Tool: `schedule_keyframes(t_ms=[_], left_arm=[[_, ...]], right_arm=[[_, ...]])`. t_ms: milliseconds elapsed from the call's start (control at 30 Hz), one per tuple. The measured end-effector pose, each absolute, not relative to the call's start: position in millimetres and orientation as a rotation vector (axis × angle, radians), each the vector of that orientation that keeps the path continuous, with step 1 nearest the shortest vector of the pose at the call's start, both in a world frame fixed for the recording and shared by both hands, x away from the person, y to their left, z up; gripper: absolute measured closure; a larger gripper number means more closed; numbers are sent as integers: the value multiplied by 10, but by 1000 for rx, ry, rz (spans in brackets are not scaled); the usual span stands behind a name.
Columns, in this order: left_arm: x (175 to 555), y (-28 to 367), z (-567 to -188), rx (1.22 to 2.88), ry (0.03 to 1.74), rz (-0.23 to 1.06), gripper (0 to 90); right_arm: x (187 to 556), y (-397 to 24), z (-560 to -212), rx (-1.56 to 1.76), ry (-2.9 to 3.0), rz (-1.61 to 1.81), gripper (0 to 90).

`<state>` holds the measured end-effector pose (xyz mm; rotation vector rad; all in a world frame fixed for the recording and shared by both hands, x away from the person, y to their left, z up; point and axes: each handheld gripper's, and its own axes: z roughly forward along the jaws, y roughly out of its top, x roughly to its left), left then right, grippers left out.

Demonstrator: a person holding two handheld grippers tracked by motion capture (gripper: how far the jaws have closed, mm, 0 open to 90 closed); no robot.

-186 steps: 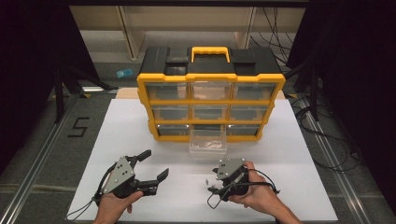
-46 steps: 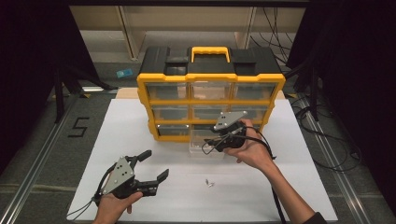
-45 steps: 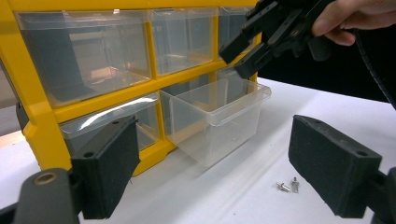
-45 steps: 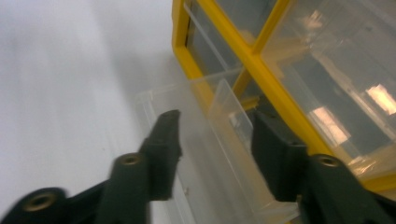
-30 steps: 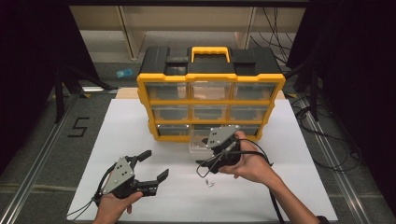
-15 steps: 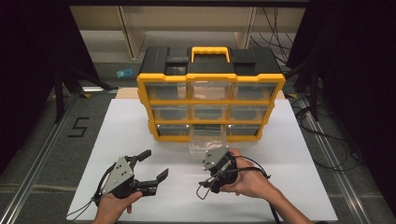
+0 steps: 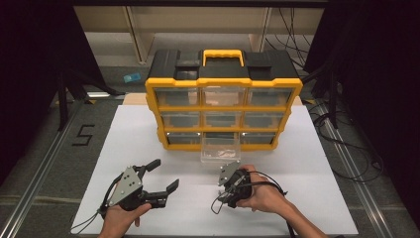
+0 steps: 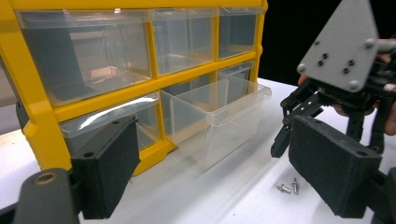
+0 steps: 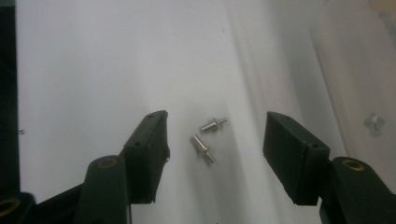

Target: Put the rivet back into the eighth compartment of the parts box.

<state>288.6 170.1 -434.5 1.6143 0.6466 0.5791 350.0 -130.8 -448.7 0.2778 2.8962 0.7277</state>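
Note:
Two small metal pins [image 9: 208, 137] lie on the white table top [image 7: 307, 163], also seen in the left gripper view as the pins [image 8: 288, 187]. My right gripper [image 9: 217, 149] points down over them with one jaw on each side. Its jaws have just been closing, but the pads do not touch the pins. In the high view the right gripper [image 7: 227, 193] is at the front centre. My left gripper [image 7: 166, 173] rests open at the front left, with nothing between the jaws of the left gripper [image 8: 219, 172].
A yellow and black drawer cabinet [image 7: 223, 99] stands at the back of the table. Its bottom middle clear drawer [image 7: 220, 152] is pulled out, just beyond the right gripper. Cables lie on the floor at the right.
My right gripper has come back from the pulled-out drawer and down over the two pins on the table. The left gripper has not moved.

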Motion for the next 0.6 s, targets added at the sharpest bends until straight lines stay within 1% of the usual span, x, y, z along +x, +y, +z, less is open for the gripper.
schedule_keyframes(t_ms=[233, 333, 367, 400, 467, 500, 567, 600], left_arm=[[2887, 1700, -4347, 1613, 649, 576, 165], [2888, 1699, -4346, 1614, 645, 577, 165], [2888, 1699, -4346, 1614, 645, 577, 165], [2886, 1701, -4342, 1613, 644, 578, 165], [2887, 1704, -4338, 1610, 643, 578, 165], [2887, 1704, -4338, 1611, 643, 579, 165], [2887, 1704, -4342, 1611, 647, 577, 165], [2887, 1704, -4339, 1613, 642, 580, 165]], right_arm=[[3536, -1297, -4604, 366, 2936, 684, 448], [3548, -1281, -4658, 411, 2947, 654, 495], [3548, -1281, -4658, 411, 2947, 654, 495], [3552, -1273, -4675, 421, 2959, 655, 521], [3551, -1268, -4677, 427, 2958, 648, 529], [3556, -1264, -4679, 432, 2966, 662, 569], [3559, -1264, -4677, 439, 2971, 665, 601], [3562, -1266, -4677, 465, 2974, 667, 646]])
